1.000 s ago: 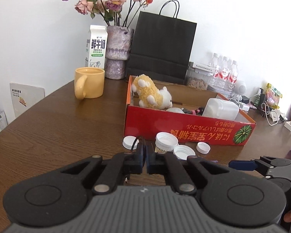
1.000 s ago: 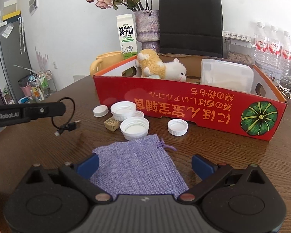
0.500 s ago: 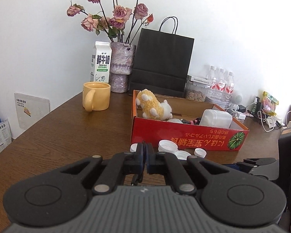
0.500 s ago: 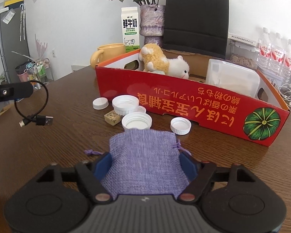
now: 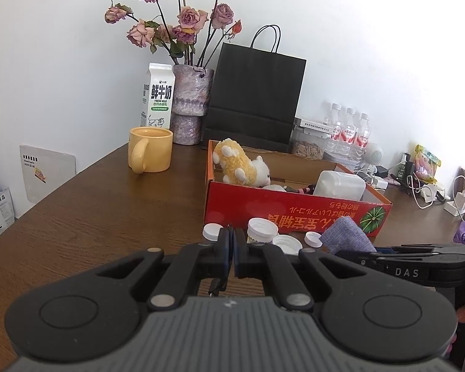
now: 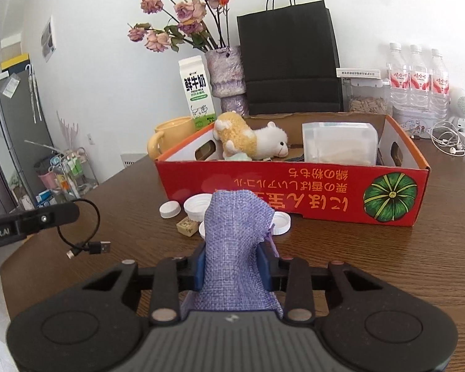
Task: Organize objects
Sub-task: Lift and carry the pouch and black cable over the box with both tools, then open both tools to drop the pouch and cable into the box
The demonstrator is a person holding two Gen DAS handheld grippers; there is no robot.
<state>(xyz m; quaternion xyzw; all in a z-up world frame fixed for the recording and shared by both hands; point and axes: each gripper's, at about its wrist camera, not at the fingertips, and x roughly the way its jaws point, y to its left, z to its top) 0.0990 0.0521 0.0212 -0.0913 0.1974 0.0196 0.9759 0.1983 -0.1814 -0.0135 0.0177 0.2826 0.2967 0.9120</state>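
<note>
Ahead of the left gripper (image 5: 233,249), jaws pinched shut on a thin black cable (image 5: 216,286) that dangles beneath, the red box (image 5: 294,214) stands beyond scattered white caps (image 5: 283,241). From the right wrist view, the right gripper (image 6: 232,268) clamps the purple pouch (image 6: 235,235) between its blue pads, raised clear of the table (image 6: 387,263), probably for transfer into the box at the far side.

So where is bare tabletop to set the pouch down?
Bare wood lies left of the red box, in front of the yellow mug. The box front is crowded with white caps; cables clutter the far right.
</note>
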